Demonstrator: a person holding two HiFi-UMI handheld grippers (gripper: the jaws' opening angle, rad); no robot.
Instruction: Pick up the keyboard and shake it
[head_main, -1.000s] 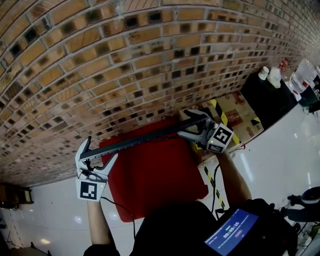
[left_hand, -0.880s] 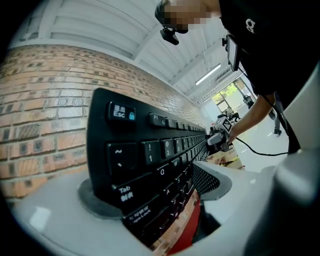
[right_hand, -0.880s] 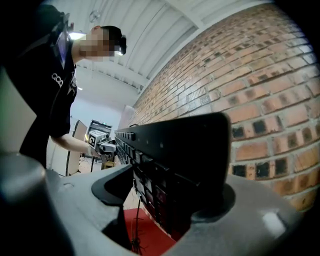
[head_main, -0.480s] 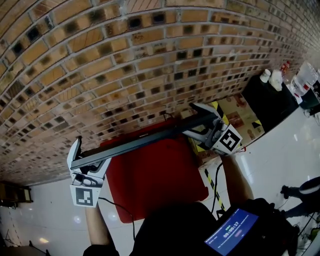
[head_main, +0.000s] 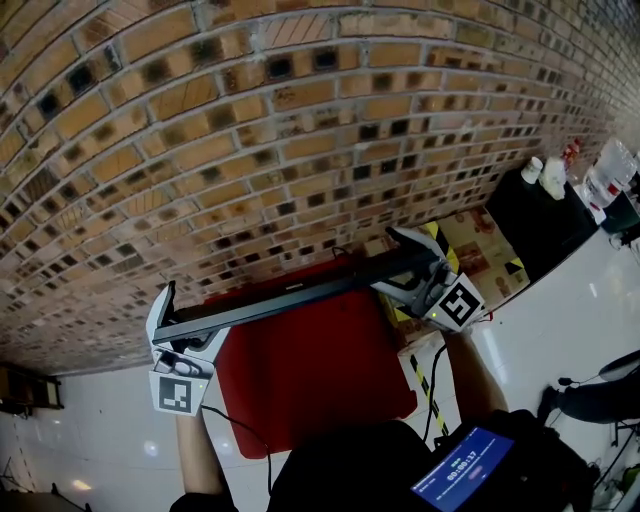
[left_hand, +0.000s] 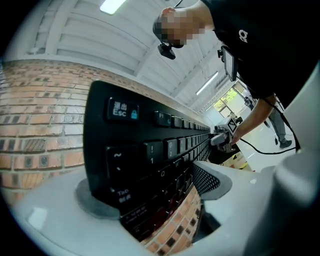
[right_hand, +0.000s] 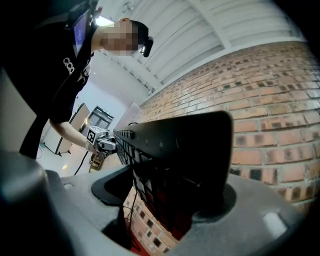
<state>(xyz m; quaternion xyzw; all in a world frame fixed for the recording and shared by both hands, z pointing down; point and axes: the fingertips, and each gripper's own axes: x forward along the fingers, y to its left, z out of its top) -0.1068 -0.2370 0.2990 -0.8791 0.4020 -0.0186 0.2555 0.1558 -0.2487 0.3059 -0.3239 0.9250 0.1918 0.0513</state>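
A black keyboard (head_main: 300, 296) hangs in the air, edge-on in the head view, above a red mat (head_main: 310, 365). My left gripper (head_main: 182, 322) is shut on its left end. In the left gripper view the Esc corner of the keyboard (left_hand: 145, 150) sits between the grey pads (left_hand: 95, 207). My right gripper (head_main: 408, 265) is shut on the right end. In the right gripper view that end of the keyboard (right_hand: 180, 145) fills the gap between the jaws. Each gripper view shows the other gripper far along the keyboard: the right gripper (left_hand: 223, 138) and the left gripper (right_hand: 98, 140).
A brick-patterned surface (head_main: 250, 150) fills the far side. A cardboard box with yellow-black tape (head_main: 480, 235) lies right of the mat, with a black stand holding bottles (head_main: 545, 195) beyond it. A cable (head_main: 240, 425) trails on the white floor. A lit screen (head_main: 462, 478) hangs on the person's chest.
Both grippers have risen with the keyboard in them. The right end came up further and rolled, and the marker cube now sits further right in the head view.
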